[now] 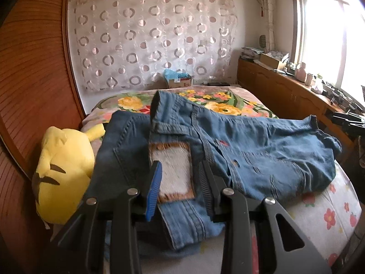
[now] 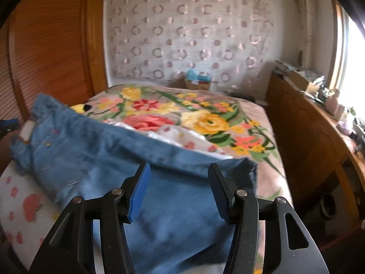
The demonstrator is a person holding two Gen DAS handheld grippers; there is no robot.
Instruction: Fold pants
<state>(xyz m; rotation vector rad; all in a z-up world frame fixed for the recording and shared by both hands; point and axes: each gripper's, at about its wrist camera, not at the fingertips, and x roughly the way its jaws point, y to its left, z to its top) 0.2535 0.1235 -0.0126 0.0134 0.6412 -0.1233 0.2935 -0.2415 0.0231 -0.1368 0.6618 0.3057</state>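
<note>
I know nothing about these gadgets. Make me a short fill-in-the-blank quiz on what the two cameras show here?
1. The jeans lie on a bed with a ____ patterned blanket.
2. The plush toy beside the jeans is ____ in colour.
3. The left gripper has its fingers on either side of a white ____ on the waistband.
4. The right gripper has its jaws ____, holding nothing.

Missing words: floral; yellow; label; open

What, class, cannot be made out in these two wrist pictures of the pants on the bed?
- Blue denim jeans, left wrist view: the near edge passes behind the open left gripper.
- Same jeans, right wrist view: motion blur smears seams; the near part is cut off behind the open right gripper.
- Yellow plush toy: partly covered by denim.
- Items on the brown wooden cabinet: too small, washed out by window glare.
</note>
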